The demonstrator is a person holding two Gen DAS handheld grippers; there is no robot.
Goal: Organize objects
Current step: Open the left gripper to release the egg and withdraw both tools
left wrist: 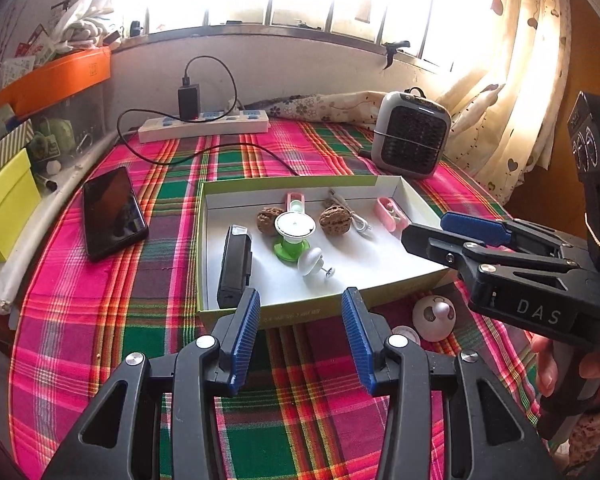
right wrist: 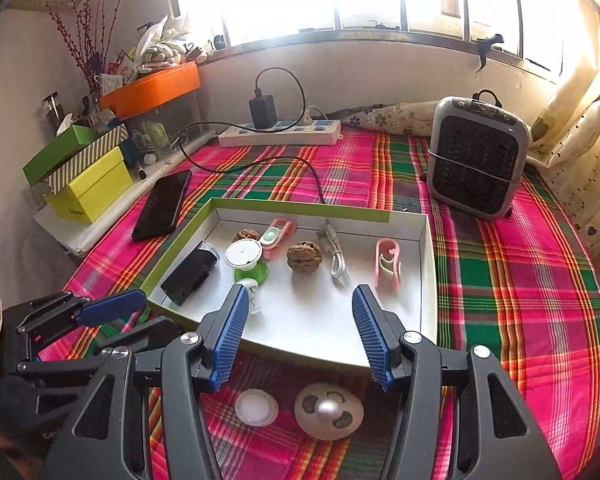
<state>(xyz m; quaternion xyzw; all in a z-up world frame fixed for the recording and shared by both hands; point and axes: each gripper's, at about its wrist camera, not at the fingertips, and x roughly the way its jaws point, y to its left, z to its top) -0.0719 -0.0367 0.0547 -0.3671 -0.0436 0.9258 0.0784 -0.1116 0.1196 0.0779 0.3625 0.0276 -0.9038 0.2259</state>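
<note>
Both tongs hang about half open with nothing in them: left gripper (left wrist: 300, 320) over the box's (left wrist: 300, 312) near wall, right gripper (right wrist: 298, 324) over its near edge too. Inside the box: two walnuts (right wrist: 304, 255), a black block (right wrist: 190, 272), a green-based disc (right wrist: 244, 258), a white knob (left wrist: 314, 264), a cable (right wrist: 336, 260) and two pink clips (right wrist: 387, 262). Panda ball (right wrist: 328, 410) and a small white cap (right wrist: 256, 407) sit on the plaid cloth (right wrist: 520, 300) just outside the near wall. Phone (left wrist: 112, 212) lies left, heater (right wrist: 476, 156) back right, bare cloth on the right.

left hand-held gripper (left wrist: 300, 304) jaws apart, empty, right hand-held gripper (right wrist: 298, 300) likewise
</note>
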